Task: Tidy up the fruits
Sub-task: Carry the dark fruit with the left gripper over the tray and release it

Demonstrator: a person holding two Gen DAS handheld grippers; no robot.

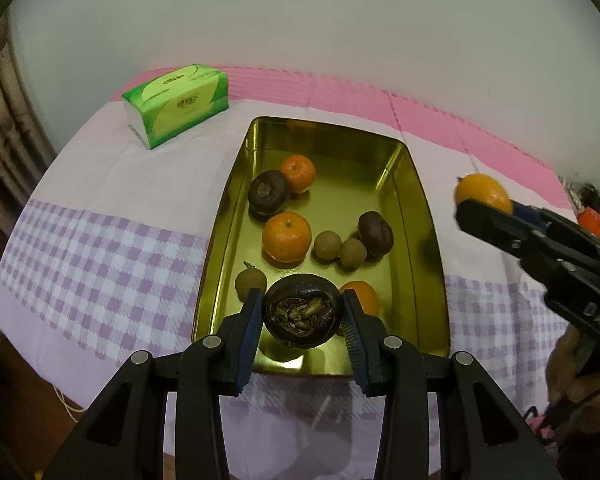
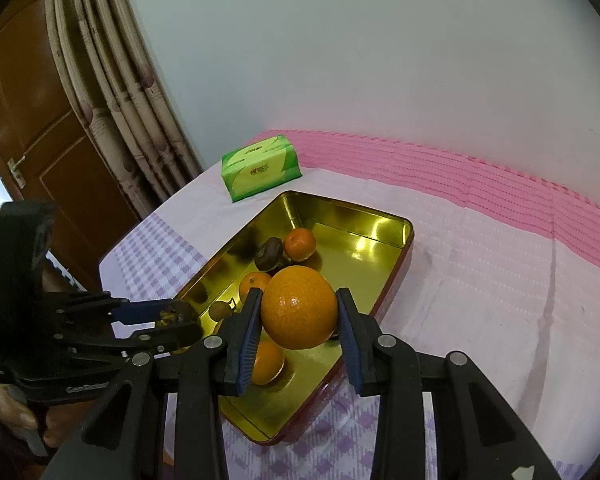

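L claw (image 1: 302, 318) clamped on dark mangosteen (image 1: 301, 312), above near end of gold tin (image 1: 236, 184). R claw (image 2: 299, 320) grips orange (image 2: 299, 307) over tin w/ other fruit inside. Tin on checked tabletop (image 1: 100, 264); tissue pack (image 1: 178, 104) behind.

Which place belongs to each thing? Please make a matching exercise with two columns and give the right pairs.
Things:
1. dark fruit
2. large orange
3. tissue pack
4. two small brown fruits

Places:
A. lying inside the gold tin
B. between the right gripper pads
C. on the cloth beyond the tin
D. between the left gripper pads

Pairs: 1-D, 2-B, 3-C, 4-A
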